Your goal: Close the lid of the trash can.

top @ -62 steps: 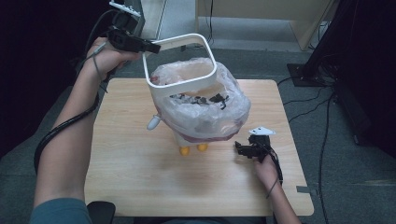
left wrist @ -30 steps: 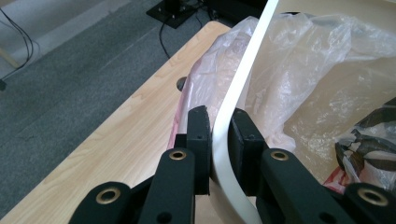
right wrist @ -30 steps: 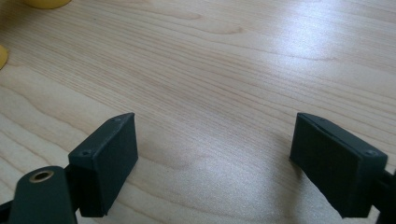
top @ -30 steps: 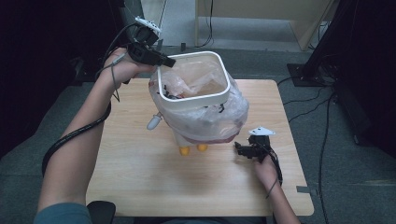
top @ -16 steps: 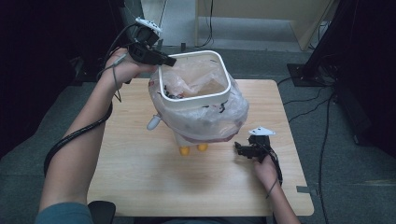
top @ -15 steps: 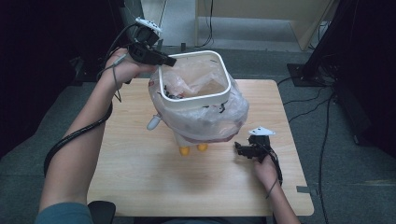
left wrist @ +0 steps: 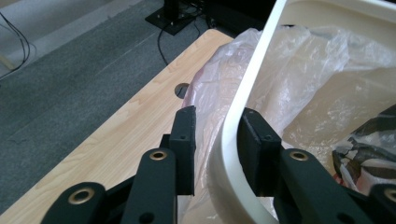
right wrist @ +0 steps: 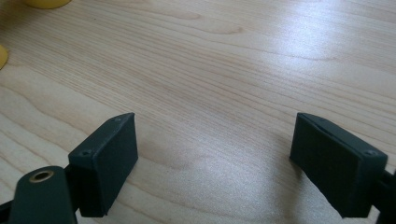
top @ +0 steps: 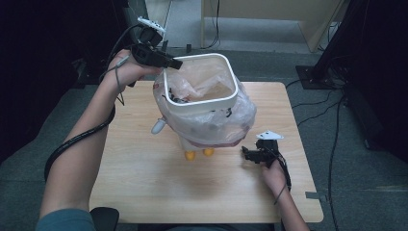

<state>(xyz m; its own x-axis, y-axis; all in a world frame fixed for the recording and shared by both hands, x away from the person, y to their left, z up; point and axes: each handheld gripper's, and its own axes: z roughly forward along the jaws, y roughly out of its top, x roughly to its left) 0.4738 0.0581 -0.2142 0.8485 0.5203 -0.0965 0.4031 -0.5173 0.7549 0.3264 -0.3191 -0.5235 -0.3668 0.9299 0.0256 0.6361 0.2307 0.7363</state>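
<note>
Ring (top: pixel 200 82) now seated over bag (top: pixel 211 122) on bin top, table (top: pixel 144 187) centre. Our left gripper (left wrist: pixel 217 140) just eased open, jaws straddling rim, pads off: release underway. Right gripper (right wrist: pixel 215 154) wide, empty, resting on table.

Left tool (left wrist: pixel 215 144) w/ jaws just opening, astride white ring (left wrist: pixel 243 107), bag (left wrist: pixel 322 79) inside.

A light wooden table (top: pixel 144 173) stands on grey carpet (top: pixel 356 192), with black cables (top: pixel 332 125) trailing alongside.
</note>
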